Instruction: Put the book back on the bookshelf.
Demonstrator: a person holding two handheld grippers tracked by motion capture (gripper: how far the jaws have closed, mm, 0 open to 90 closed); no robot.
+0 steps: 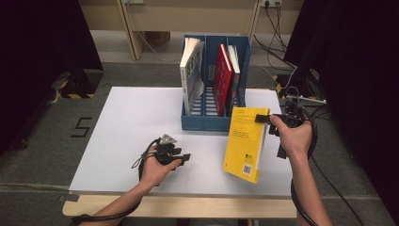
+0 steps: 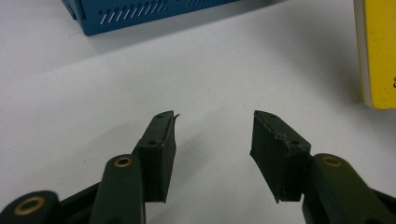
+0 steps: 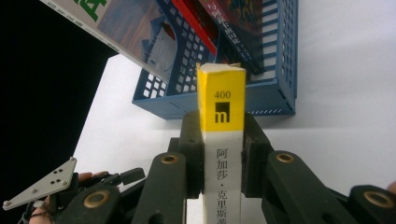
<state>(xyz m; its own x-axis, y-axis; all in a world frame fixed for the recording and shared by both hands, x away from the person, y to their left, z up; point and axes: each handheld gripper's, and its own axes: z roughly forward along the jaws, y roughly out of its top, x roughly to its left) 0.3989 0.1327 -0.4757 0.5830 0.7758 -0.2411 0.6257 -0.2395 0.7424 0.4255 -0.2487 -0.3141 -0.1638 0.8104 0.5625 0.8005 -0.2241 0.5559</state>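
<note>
A: Books (image 1: 192, 70) numbered four in all: three stood in the blue file rack (image 1: 205, 121), and one, the yellow book (image 1: 246, 143), was held outside it. Grippers numbered two, one per hand.

B: How was the rack filled?

A: It sat at the table's (image 1: 127, 132) far edge, near the middle. A white-covered book leaned in its left compartment; a red book (image 1: 222, 77) and a darker one (image 1: 234, 70) stood together toward its right side.

B: And the yellow book?

A: Its cover was bright yellow with lines of black print and a barcode near the lower corner; the spine was yellow at one end and white along the rest, with black characters. It hung tilted above the table's right half, just in front of the rack. The right gripper (image 1: 263, 119) had its jaws clamped across the spine (image 3: 223, 154).

B: The left gripper (image 1: 181, 158)?

A: It rested near the table's front edge, jaws parted, with nothing between them.
</note>
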